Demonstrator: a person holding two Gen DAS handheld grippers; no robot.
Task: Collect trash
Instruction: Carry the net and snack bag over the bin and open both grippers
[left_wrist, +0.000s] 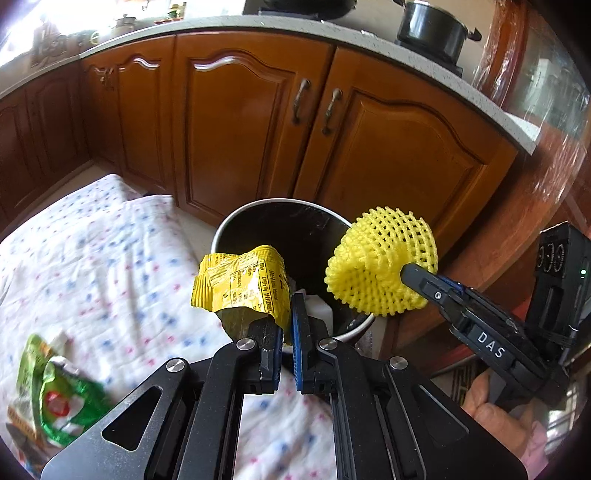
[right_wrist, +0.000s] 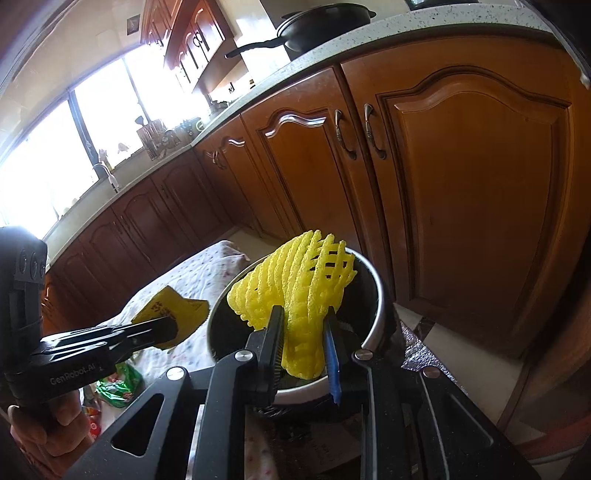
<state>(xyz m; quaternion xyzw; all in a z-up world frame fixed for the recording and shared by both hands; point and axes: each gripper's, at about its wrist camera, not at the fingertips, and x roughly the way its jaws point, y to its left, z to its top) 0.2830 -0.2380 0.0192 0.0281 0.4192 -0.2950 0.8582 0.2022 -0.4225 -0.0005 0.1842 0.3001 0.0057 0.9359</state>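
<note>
Your left gripper (left_wrist: 286, 314) is clamped tight on a crumpled yellow wrapper (left_wrist: 240, 284), which sits at the near rim of the bin (left_wrist: 236, 225). Your right gripper (right_wrist: 304, 328) pinches a yellow foam net (right_wrist: 295, 288) between narrow fingers, held over the bin's open mouth. The bin stands on the floor against the wooden cabinet doors (left_wrist: 236, 122). A dotted white cloth (left_wrist: 92, 243) lies beside it, with a green wrapper (left_wrist: 59, 402) lying on it.
</note>
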